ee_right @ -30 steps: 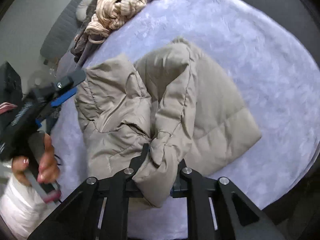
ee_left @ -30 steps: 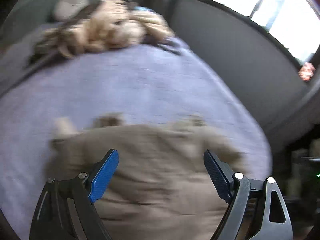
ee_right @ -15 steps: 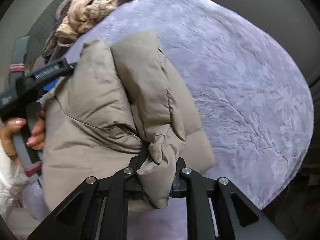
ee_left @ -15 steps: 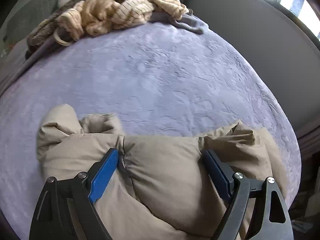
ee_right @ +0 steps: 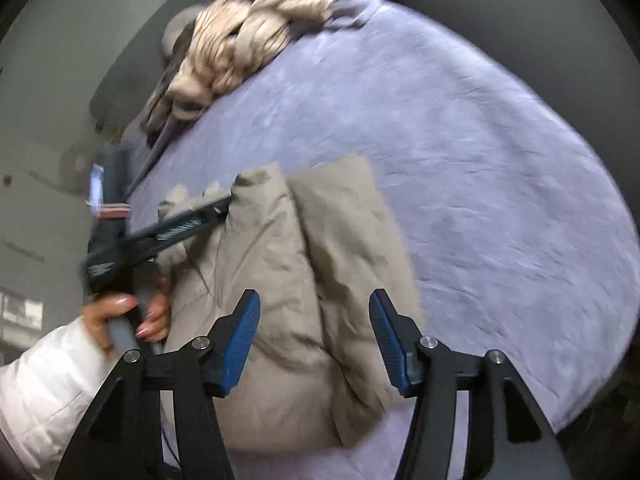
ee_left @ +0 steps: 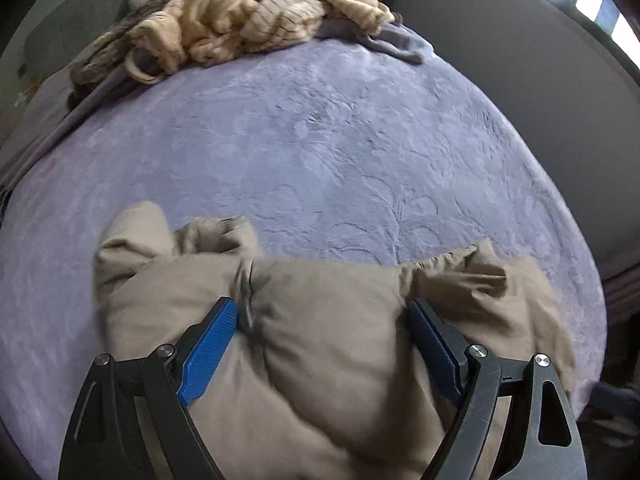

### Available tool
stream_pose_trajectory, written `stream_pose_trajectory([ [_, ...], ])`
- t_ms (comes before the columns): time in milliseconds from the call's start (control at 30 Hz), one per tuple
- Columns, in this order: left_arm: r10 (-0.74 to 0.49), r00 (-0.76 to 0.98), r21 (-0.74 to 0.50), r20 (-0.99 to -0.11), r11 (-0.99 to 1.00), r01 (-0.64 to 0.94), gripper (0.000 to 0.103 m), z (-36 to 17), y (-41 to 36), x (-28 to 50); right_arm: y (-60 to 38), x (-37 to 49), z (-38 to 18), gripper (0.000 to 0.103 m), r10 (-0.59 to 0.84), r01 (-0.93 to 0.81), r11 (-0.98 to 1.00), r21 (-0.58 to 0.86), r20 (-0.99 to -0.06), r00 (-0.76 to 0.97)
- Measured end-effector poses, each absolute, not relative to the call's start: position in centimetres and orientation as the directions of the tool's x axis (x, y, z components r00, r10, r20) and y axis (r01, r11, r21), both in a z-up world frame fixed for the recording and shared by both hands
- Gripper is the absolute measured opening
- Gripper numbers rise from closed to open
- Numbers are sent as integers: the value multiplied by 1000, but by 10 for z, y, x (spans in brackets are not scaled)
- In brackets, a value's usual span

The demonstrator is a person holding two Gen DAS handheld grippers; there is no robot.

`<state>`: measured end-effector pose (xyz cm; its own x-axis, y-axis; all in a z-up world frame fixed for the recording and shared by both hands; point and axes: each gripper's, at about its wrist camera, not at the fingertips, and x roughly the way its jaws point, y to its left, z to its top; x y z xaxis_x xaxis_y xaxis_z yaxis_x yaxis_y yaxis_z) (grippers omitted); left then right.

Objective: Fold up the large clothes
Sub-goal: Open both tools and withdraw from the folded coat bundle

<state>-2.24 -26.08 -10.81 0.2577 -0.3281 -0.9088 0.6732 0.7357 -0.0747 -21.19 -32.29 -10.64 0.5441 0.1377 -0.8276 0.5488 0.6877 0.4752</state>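
Padded beige jacket (ee_right: pixel 304 280): folded on the lilac bedspread (ee_right: pixel 480 160), directly beneath both grippers. Soft, bulky, light, springy; best taken at hem or folded edge. Left gripper (ee_left: pixel 324 332): spread wide, pressing down. Right gripper (ee_right: pixel 316 332): jaws opening, nothing pinched.

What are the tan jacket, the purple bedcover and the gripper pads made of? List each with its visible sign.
Tan jacket: probably matte woven synthetic over padding; puffy stitched panels.
Purple bedcover: seemingly soft plush or velvety fabric; embossed swirling pattern, faint sheen.
Gripper pads: likely blue rubber or plastic; fine ribbed texture on black frames.
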Motion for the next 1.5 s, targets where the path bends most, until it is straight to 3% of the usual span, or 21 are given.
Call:
stream_pose_trajectory([
  [67,-335,260,-91,-906,752,653,87,-92,-239,-26,-317,-188,-125,51,173,526,720,452,-851,495],
  [167,-325,269,-93,-907,776,624,87,-76,-203,-39,-300,-168,-153,50,141,492,808,325,-917,373],
  [467,-223,219,-94,-950,872,480,87,-88,-123,-93,-307,-167,-172,49,204,471,806,359,-915,347],
  [600,-228,215,-121,-950,899,421,102,-90,-109,-109,-307,-163,-166,52,219,464,805,371,-911,349],
  [967,-247,195,-133,-949,878,461,102,-88,-99,-119,-309,-174,-149,55,199,535,755,379,-910,365],
  [1200,-212,192,-91,-958,863,497,102,-87,-87,-122,-299,-189,-126,69,159,561,736,380,-902,402],
  [1467,-245,175,-132,-954,863,488,102,-87,-71,-116,-277,-201,-119,74,139,575,732,366,-906,400],
  [1500,-244,172,-134,-954,865,484,102,-88,-71,-115,-278,-202,-118,80,140,575,731,369,-905,402],
])
